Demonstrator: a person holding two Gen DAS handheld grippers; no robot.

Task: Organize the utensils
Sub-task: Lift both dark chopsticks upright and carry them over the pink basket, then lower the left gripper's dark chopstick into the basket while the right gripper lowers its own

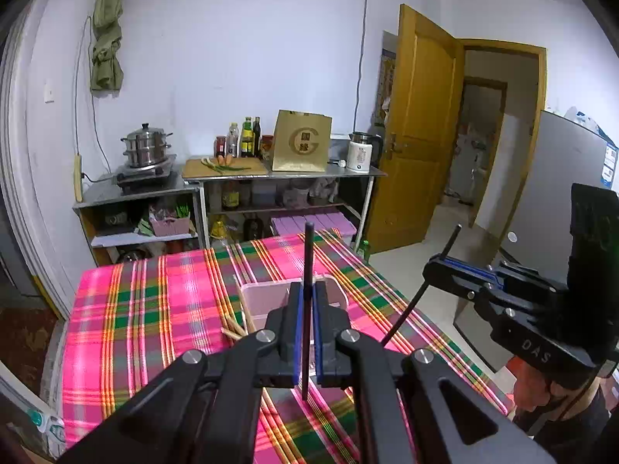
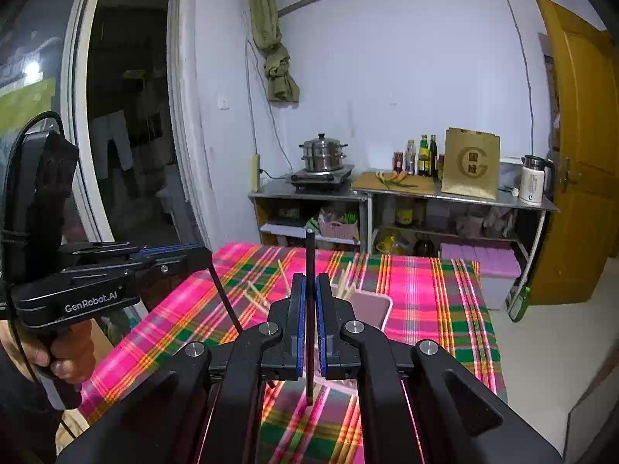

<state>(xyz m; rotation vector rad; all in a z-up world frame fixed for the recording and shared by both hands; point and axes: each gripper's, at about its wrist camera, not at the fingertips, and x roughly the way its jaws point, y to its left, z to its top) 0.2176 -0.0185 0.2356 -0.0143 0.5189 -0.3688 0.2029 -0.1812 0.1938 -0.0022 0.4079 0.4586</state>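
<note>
My left gripper (image 1: 307, 290) is shut on a black chopstick (image 1: 308, 255) that stands upright between its blue pads, above a pink utensil box (image 1: 267, 299) on the plaid tablecloth. My right gripper (image 2: 309, 282) is shut on a second black chopstick (image 2: 309, 255), also upright, just left of the pink box (image 2: 371, 307). Each gripper shows in the other's view: the right one (image 1: 437, 266) holding its stick slanted, the left one (image 2: 205, 255) likewise. Several wooden chopsticks (image 2: 257, 297) lie on the cloth and some lean in the box (image 2: 344, 286).
The table with the pink plaid cloth (image 1: 154, 309) fills the foreground. Behind it stand metal shelves with a steamer pot (image 1: 147, 145), bottles, a cutting board, a brown bag (image 1: 301, 141) and a kettle (image 1: 359, 152). An open wooden door (image 1: 418, 123) is at right.
</note>
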